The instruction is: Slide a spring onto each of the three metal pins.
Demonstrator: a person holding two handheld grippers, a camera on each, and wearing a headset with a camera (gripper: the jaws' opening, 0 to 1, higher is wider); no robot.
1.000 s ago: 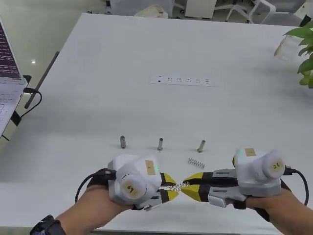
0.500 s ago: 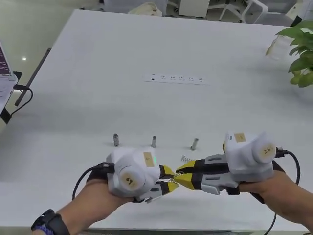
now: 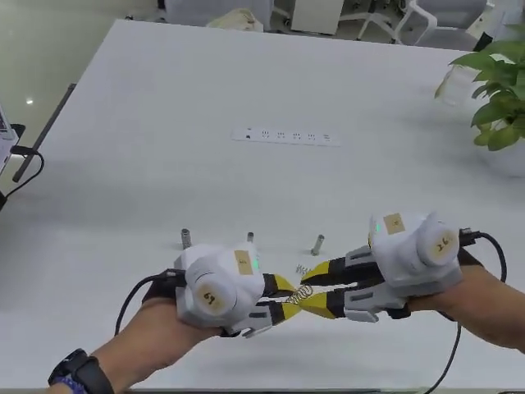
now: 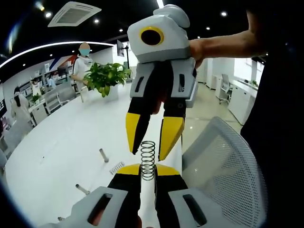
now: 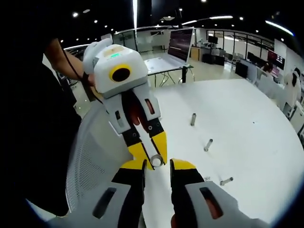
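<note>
One spring [image 4: 148,159] is pinched in the left gripper [image 4: 148,172], jaws clamped on its near end. Long axis runs straight on along the left jaws, with the free end aimed at the right gripper [image 4: 148,154]. In the head view that puts the axis roughly left-right, held in the air over the near part of the table [image 3: 246,98], between the two sets of yellow jaws. The right gripper view catches it end-on, as a small ring. Right gripper has its jaws apart, tips flanking the free end; can't tell if they touch it. The spring is a short, straight coil of thin silvery wire with spaced turns. Three pins [image 3: 250,237] sit in a row on the table just beyond the grippers. Second spring [image 3: 300,269] lies flat near the right-hand pin.
</note>
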